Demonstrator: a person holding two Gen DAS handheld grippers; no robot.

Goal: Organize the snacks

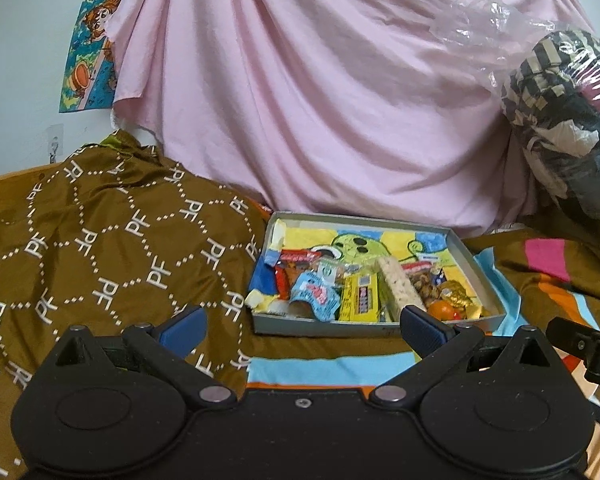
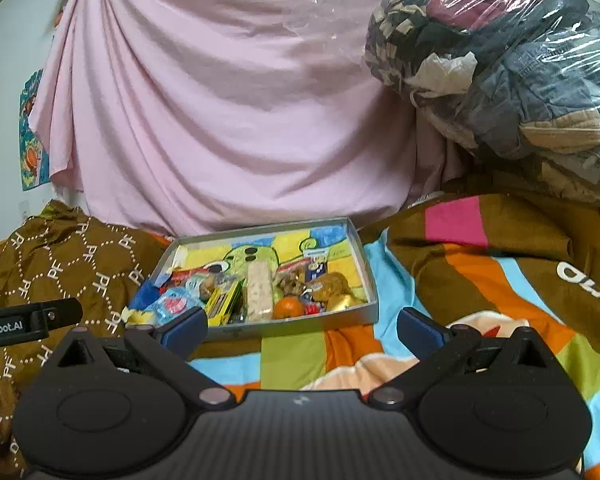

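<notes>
Snacks lay heaped in the near end of a shallow grey tray [image 1: 476,266] on the bed, straight ahead of both grippers. The left gripper [image 1: 302,326] and the right gripper [image 2: 302,326] were both spread wide and empty. The pale cereal bar [image 2: 259,286] ran lengthwise away, seemingly nearer the left; the right view alone showed the tray's bare far-right corner.

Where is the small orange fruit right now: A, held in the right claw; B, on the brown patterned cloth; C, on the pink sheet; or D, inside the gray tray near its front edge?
D: the orange fruit lies inside the gray tray by its front wall, among the wrapped snacks.
</notes>
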